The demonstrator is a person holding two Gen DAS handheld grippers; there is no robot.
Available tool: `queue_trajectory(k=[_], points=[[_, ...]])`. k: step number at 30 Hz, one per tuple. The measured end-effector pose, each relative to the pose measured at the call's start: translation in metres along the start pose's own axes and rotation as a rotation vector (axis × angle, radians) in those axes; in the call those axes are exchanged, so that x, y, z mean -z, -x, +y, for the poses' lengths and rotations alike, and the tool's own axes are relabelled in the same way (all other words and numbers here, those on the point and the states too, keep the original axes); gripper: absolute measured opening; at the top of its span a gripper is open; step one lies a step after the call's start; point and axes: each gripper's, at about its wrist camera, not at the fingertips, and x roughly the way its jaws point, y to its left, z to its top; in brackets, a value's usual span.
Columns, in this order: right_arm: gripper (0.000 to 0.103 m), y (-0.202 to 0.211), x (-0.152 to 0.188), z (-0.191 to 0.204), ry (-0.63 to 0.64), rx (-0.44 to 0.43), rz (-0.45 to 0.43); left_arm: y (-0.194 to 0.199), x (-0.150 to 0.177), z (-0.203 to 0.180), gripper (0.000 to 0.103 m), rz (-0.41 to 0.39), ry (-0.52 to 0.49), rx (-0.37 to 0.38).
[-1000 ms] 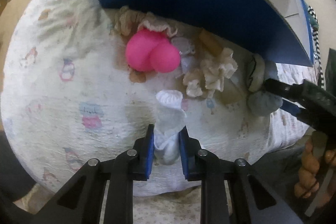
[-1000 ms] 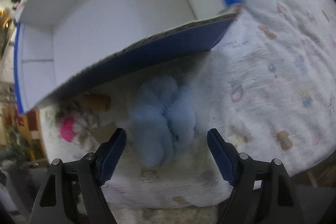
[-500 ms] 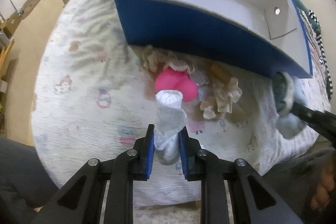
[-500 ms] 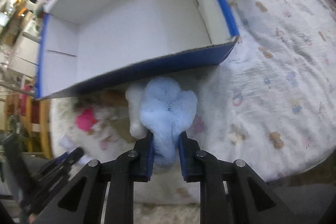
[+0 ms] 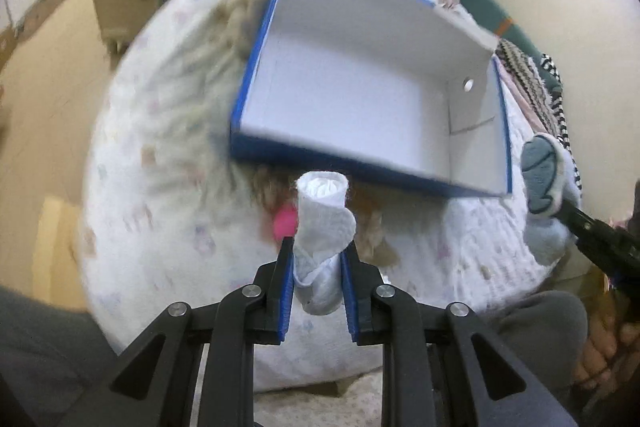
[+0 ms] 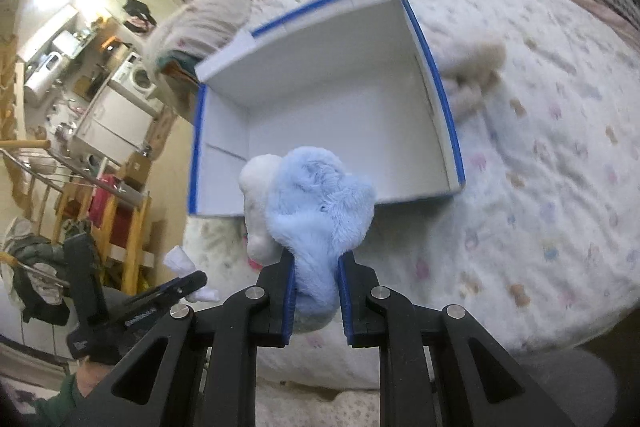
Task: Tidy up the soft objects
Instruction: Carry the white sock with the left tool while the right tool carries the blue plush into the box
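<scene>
My left gripper [image 5: 317, 259] is shut on a white sock [image 5: 324, 223] and holds it in the air in front of the blue box [image 5: 360, 163]. My right gripper [image 6: 316, 269] is shut on a fluffy light-blue plush [image 6: 320, 203] with a white part, raised before the box's [image 6: 450, 131] near wall. The box is white inside and shows nothing in it. The plush also shows in the left wrist view [image 5: 544, 179], and the left gripper with the sock in the right wrist view [image 6: 180, 287].
A pink soft toy [image 5: 285, 223] and beige fluffy items [image 5: 372, 231] lie on the printed bed cover [image 5: 168, 155] before the box. A beige plush [image 6: 476, 71] lies right of the box. Bedding and clothes are piled beyond.
Both grippers have risen with their items, so the box's inside now shows. The right gripper closed on the blue plush one second ago and lifted it off the bed.
</scene>
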Motion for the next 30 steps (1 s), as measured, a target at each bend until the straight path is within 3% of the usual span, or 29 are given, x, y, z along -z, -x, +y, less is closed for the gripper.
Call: queue_trajectory(k=[3, 9, 16, 21, 26, 30], points=[[0.02, 0.008, -0.016, 0.003, 0.02, -0.004, -0.029, 0.015, -0.019, -0.011, 0.019, -0.047, -0.056, -0.036], [0.02, -0.004, -0.043, 0.016, 0.052, 0.006, -0.052, 0.001, -0.064, -0.028, 0.019, -0.066, -0.107, -0.083], [0.02, -0.038, -0.07, 0.013, 0.056, 0.03, -0.086, -0.05, -0.09, -0.055, 0.019, -0.051, -0.209, -0.162], [0.02, -0.074, -0.08, -0.007, 0.001, 0.026, -0.09, -0.089, -0.103, -0.062, 0.02, -0.015, -0.223, -0.175], [0.02, -0.106, -0.081, -0.02, -0.011, 0.072, -0.039, -0.117, -0.106, -0.065, 0.02, -0.061, -0.279, -0.232], [0.02, -0.124, -0.081, -0.021, -0.006, 0.081, 0.001, -0.134, -0.108, -0.057, 0.02, -0.042, -0.244, -0.232]])
